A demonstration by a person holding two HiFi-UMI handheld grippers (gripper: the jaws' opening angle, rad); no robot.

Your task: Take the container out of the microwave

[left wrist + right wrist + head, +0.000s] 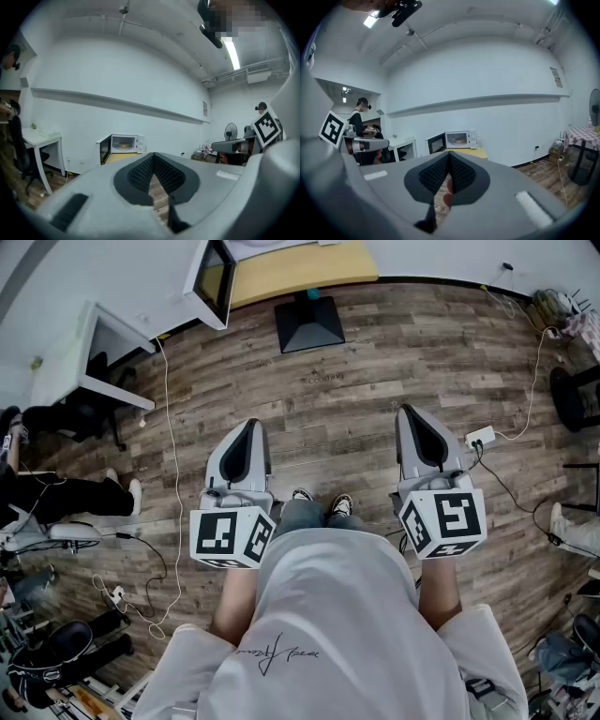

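The person in a light grey T-shirt (pixel 347 624) stood on a wood-plank floor (pixel 356 399), well apart from the white microwave oven (pixel 212 279), which sat at the upper left of the head view on a yellow-topped table (pixel 300 268). The microwave's door (pixel 105 151) hung open. Inside, seen small in both gripper views, lay the round tan container (pixel 124 145) on the oven's floor, untouched by either tool.

The left gripper (pixel 248 426), grey with black ribbed pads, was in the lower left centre of the head view, its black-and-white marker cube (pixel 232 535) close against the person's body. In its own view its two fingers met at the tips with nothing caught between them, only floor showing through the slit beneath. The microwave appeared just above the closed tips, left of centre.

The right gripper (pixel 410 414) was level with it in the lower right centre, carrying its own marker cube (pixel 442 521). Its fingers were likewise pressed together and empty, and the microwave stood straight above them in the right gripper view.

A black pedestal base (pixel 309 324) sat on the floor below the table at top centre. A white desk (pixel 94 357) occupied the upper left, and a white power strip (pixel 480 437) lay on the boards at the right.
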